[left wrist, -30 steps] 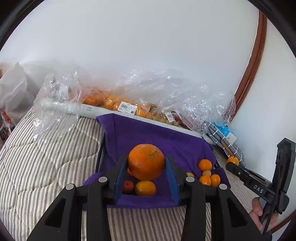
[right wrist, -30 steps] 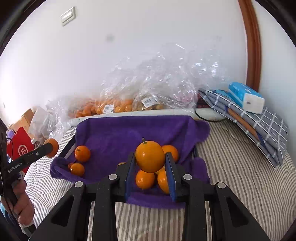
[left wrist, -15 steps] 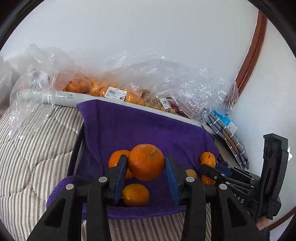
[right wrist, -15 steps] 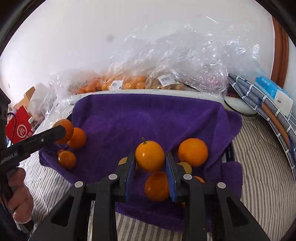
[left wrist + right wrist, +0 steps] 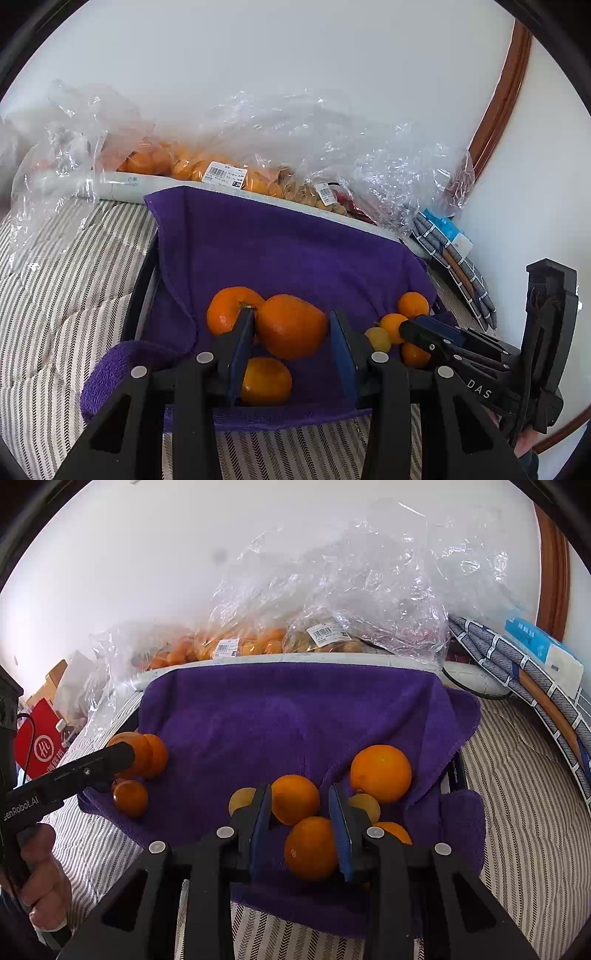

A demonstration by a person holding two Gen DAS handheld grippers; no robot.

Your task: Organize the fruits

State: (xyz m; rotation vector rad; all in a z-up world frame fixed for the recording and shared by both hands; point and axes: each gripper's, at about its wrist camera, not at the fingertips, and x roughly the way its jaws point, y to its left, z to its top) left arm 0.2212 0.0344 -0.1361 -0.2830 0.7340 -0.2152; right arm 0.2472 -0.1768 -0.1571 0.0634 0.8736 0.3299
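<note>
Purple towel cloth point(image 5: 280, 251) lines a dark tray on the striped bed cover point(image 5: 66, 280), and loose oranges lie on it in two groups.

The left gripper point(image 5: 291, 332) has its blue-padded jaws spread wider than the big orange point(image 5: 291, 326) between them. The left pad seems to touch the fruit and a gap shows at the right pad, so it is not clamped. Another orange point(image 5: 227, 312) sits just behind the left finger, and a small one point(image 5: 267, 380) lies below.

The right gripper point(image 5: 300, 808) is also parted, with a gap on both sides of the orange point(image 5: 295, 798) between its pads. A second orange point(image 5: 312, 847) lies nearer the camera, and a large orange point(image 5: 380, 773) is just to the right.

The right tool shows "DAS", the left one "enRobot.AI".

Behind the tray, clear plastic bags point(image 5: 332, 602) hold more oranges and some brownish fruit. They carry white barcode labels point(image 5: 327, 632), too small to read.
</note>
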